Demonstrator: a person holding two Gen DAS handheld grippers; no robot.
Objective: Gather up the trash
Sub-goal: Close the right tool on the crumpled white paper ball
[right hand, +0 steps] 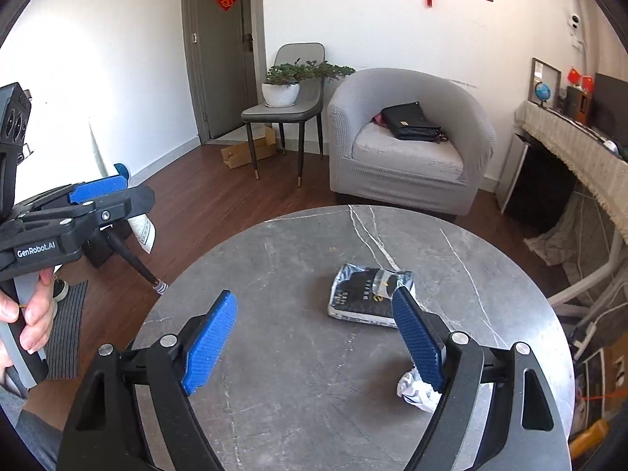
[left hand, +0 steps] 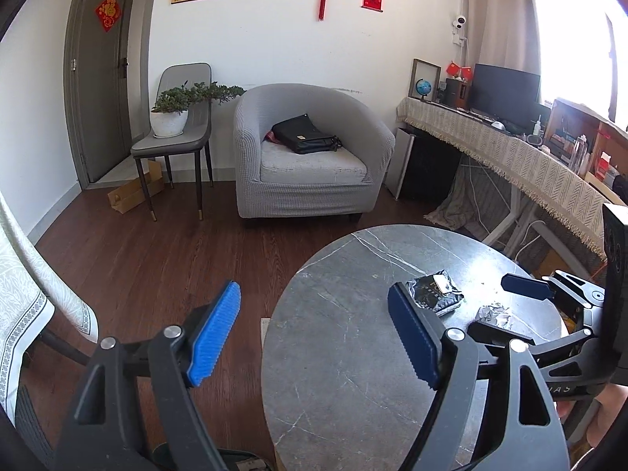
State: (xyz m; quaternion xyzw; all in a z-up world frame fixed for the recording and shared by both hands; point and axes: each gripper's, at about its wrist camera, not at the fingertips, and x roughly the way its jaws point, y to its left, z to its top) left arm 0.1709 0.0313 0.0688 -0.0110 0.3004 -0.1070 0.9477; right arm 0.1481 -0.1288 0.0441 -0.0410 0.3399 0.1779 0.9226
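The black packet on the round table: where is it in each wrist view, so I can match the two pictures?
Left wrist: the black packet lies right of centre, on the table's far right part, just beyond the left gripper's right finger.
Right wrist: the packet lies right of centre, mid-table, its right edge behind the right gripper's right finger.
Shared landmark: the grey armchair beyond the table.

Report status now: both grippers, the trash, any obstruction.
Left gripper open, empty. Right gripper open, empty. Black packet and crumpled wrapper lying on round table. Nothing in the way.
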